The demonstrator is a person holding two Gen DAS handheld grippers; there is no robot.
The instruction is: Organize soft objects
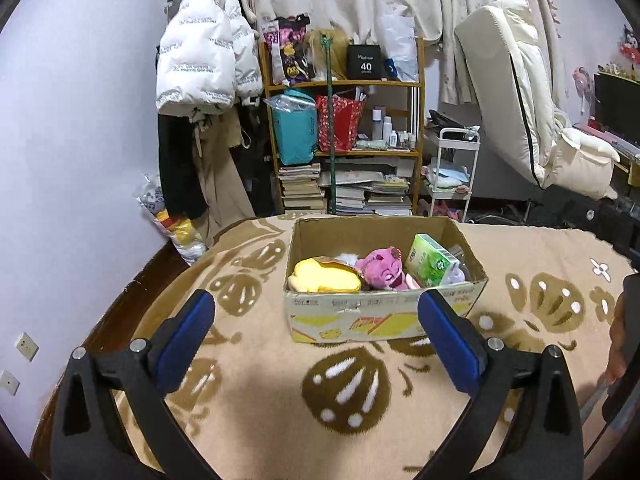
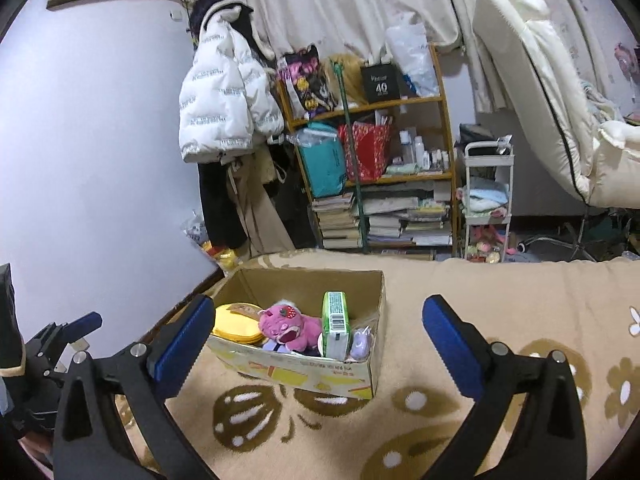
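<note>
Cardboard box [image 1: 384, 316] near blanket's [image 1: 248, 420] far edge, packed with yellow plush [image 1: 324, 278], pink plush [image 1: 382, 270], green tissue pack [image 1: 430, 260]. Left gripper [image 1: 316, 344] and right gripper [image 2: 316, 344] spread wide, empty, short of box. Sorting seemingly complete; next, likely pulling clear.

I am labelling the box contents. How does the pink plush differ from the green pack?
The pink plush is a rounded, fuzzy toy; the green pack is a flat-sided block with printed wrapping. The plush lies low near the middle; the pack stands tilted, higher, to its right. Both sit inside the cardboard box.
</note>
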